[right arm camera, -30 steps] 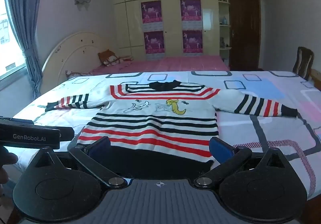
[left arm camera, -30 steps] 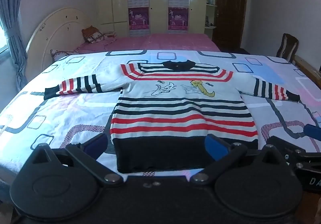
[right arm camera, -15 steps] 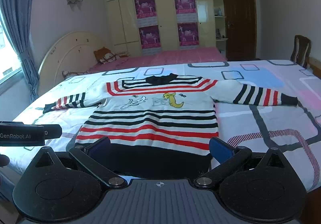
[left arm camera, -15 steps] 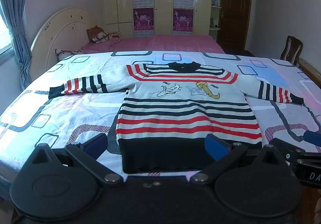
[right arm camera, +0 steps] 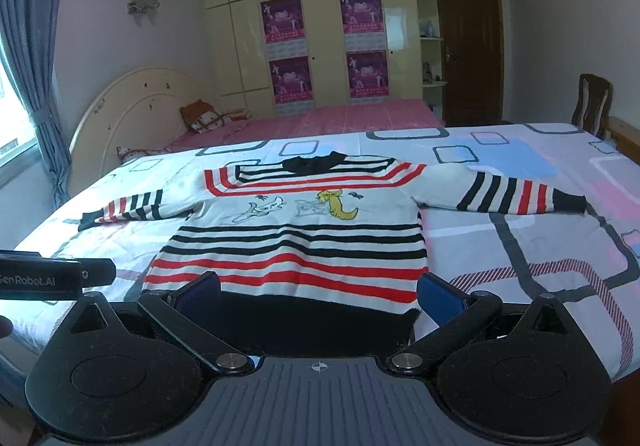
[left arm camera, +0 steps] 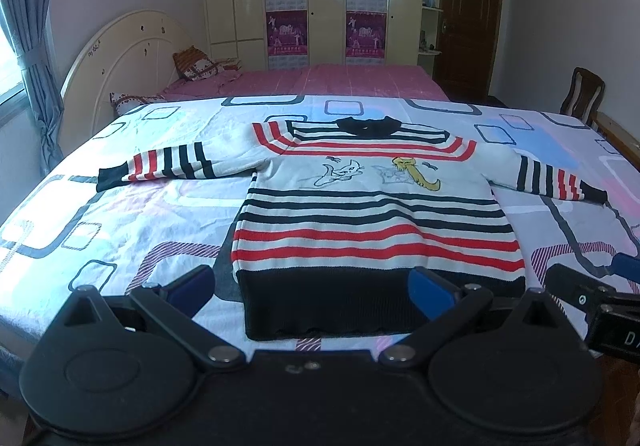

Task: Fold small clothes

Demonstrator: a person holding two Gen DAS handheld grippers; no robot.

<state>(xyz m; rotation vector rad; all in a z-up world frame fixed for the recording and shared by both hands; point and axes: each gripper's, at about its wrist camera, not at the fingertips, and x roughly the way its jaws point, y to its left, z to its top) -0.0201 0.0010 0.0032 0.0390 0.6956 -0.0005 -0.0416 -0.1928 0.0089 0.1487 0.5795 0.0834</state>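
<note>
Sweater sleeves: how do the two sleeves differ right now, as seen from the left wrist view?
The left sleeve lies almost level across the bedsheet, while the right sleeve slants down toward its cuff. On the left sleeve the red stripes sit nearer the cuff and the black stripes nearer the body; the right sleeve shows the same order mirrored. Both lie spread flat, unfolded, with black cuffs, untouched by either gripper.

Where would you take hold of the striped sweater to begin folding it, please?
Grip the sweater at a cuff, likely the right sleeve's, coming from the outer side: both sleeves lie spread flat, cuffs free at the ends, ready to fold inward.
</note>
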